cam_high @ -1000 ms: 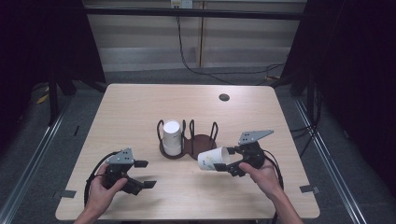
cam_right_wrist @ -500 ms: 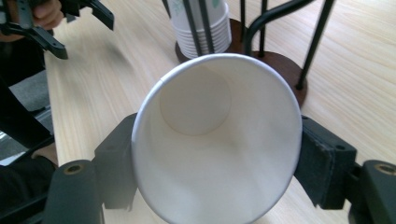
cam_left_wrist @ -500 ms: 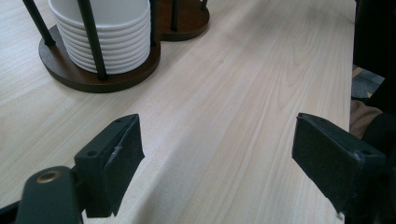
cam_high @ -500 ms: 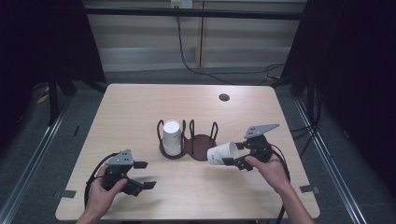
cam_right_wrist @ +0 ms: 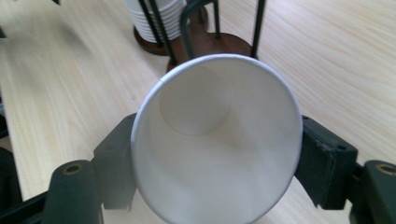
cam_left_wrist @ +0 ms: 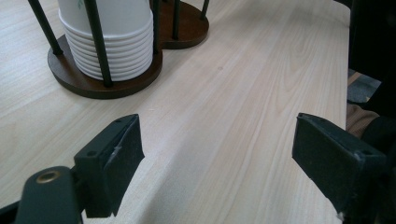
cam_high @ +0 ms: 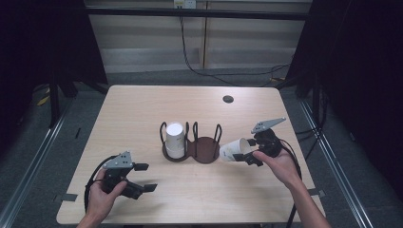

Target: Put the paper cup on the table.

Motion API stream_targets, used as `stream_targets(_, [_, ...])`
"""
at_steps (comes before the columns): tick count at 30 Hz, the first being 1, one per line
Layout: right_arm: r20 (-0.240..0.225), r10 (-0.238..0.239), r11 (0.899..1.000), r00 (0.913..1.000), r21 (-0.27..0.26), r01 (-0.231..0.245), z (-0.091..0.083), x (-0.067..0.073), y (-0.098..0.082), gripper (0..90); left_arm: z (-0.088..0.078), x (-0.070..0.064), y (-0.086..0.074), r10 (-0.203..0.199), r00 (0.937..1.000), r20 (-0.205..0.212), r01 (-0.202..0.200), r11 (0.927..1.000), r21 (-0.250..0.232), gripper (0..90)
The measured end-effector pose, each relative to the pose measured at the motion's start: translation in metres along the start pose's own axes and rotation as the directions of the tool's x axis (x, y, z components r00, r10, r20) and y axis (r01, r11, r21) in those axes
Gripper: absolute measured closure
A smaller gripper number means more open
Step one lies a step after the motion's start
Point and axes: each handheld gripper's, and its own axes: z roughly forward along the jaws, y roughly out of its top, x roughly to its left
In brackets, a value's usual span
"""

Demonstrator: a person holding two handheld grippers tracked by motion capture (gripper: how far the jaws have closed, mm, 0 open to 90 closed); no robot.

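Note:
A dark brown two-ring cup holder [cam_high: 205, 149] stands mid-table; its left ring holds a stack of white paper cups [cam_high: 175, 139] and its right ring is bare. My right gripper [cam_high: 247, 152] is shut on a single white paper cup [cam_high: 233, 150], held on its side just right of the holder with its base toward the holder. In the right gripper view the cup [cam_right_wrist: 215, 149] sits between both jaws, mouth toward the camera; the jaws have just been opening slightly with the cup still between them. My left gripper [cam_high: 146, 177] stands open near the front left, nothing between its jaws [cam_left_wrist: 219, 154]. The stack [cam_left_wrist: 112, 42] lies ahead of it.
A small dark round disc [cam_high: 228, 99] lies at the far right of the light wooden table [cam_high: 142, 109]. Cables trail from both grippers. The table's right edge is close beside my right hand. Dark floor and rails surround the table.
My right gripper has carried the single cup to the right, away from the holder's empty ring. The left gripper has stayed where it was.

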Motion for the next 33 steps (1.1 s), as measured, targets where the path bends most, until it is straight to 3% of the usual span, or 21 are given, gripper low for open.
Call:
stream_targets(6, [0.028, 0.015, 0.998, 0.9995, 0.058, -0.017, 0.006, -0.010, 0.003, 25.0, -0.002, 0.000, 0.000, 0.024, 0.9995, 0.019, -0.024, 0.9996, -0.014, 16.3])
stream_targets(10, [0.027, 0.002, 0.998, 0.9996, 0.061, -0.004, 0.005, -0.014, 0.007, 24.7, -0.001, 0.000, -0.001, 0.020, 0.9997, 0.018, -0.019, 0.9998, -0.003, 16.3])
stream_targets(13, [0.049, 0.007, 0.996, 0.9988, 0.092, -0.011, 0.005, -0.016, 0.010, 24.7, -0.001, 0.001, -0.001, 0.018, 0.9997, 0.019, -0.018, 0.9998, -0.004, 16.3])
stream_targets(18, [0.074, 0.012, 0.989, 0.9972, 0.148, -0.023, 0.009, -0.021, 0.014, 24.6, 0.000, 0.001, -0.001, 0.008, 0.9997, 0.023, -0.008, 1.0000, 0.001, 16.2])
stream_targets(24, [0.100, 0.012, 0.980, 0.9949, 0.197, -0.031, 0.015, -0.025, 0.021, 24.5, 0.000, 0.002, -0.001, 0.026, 0.9994, 0.021, -0.026, 0.9996, 0.007, 16.2])
stream_targets(33, [0.141, 0.020, 0.966, 0.9899, 0.252, -0.056, 0.020, -0.035, 0.031, 24.2, 0.001, 0.002, -0.002, 0.022, 0.9997, 0.015, -0.022, 0.9997, 0.011, 16.2])
